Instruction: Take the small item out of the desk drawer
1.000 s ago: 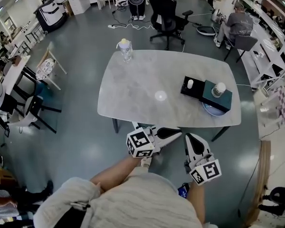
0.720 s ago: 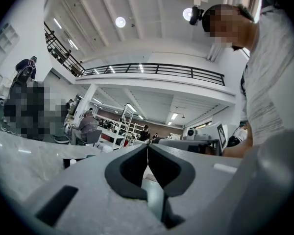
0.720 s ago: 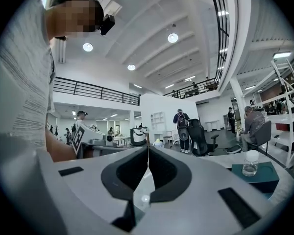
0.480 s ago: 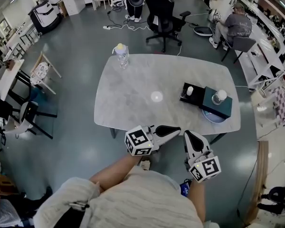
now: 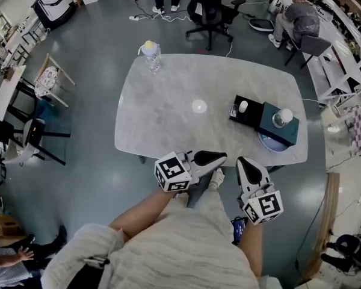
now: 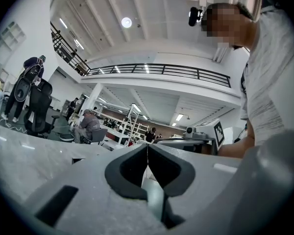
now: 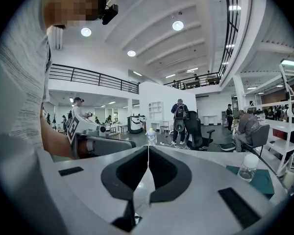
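Head view: right claw (image 5: 243,161) and left claw (image 5: 224,156) both hang just off the near edge of the table (image 5: 168,113), side by side. Both are pressed together with nothing between the jaws; each gripper view confirms the tips meet. The drawer (image 5: 233,114) is a black tray already pulled out of a teal box (image 5: 278,130), ahead of the right claw and a little to its right, well apart from it. The small white item (image 5: 243,106) sits inside that tray, uncovered. The box-plus-drawer long axis runs across the right claw's line, with the drawer end on the claw's left side. The right claw is clearly the nearer one, so my guess is a forward reach with it, opening on the way. A clear bottle (image 5: 283,117) stands on the teal box just right of the item and could be knocked. The table is pale marble-look and mostly bare, with a yellow-capped bottle (image 5: 149,53) far ahead-left. The room is an open lab with grey-green floor, an office chair (image 5: 207,8), and a seated person (image 5: 301,17) beyond.
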Demonstrator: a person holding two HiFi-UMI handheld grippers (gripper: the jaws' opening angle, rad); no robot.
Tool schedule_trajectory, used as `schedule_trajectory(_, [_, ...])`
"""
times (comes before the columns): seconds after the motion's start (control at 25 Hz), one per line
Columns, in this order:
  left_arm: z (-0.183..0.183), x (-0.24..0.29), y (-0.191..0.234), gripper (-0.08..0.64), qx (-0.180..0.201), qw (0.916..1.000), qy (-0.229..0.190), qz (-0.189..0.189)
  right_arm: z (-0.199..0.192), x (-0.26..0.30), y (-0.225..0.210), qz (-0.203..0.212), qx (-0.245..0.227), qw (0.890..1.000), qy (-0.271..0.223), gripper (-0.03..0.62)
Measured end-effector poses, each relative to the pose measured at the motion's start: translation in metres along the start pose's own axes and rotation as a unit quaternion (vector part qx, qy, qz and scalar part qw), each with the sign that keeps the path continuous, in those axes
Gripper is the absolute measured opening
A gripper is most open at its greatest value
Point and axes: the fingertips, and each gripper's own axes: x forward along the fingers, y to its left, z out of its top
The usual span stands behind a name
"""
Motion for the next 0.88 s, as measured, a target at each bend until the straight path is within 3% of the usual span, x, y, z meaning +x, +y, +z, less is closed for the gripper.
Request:
schedule_trajectory(0.64, [0.001,0.114,0.137,0.017,0.007,0.9986,0.03,0.042,-0.018,0.097,-0.159,0.037,-0.038,0.996,0.068,0.011])
schedule_trajectory(0.88, [-0.009,0.14,0.183,0.017,-0.011,0.9963,0.044,0.073,-0.033,0.135,-0.198,0.045,-0.04,0.992,0.107,0.012])
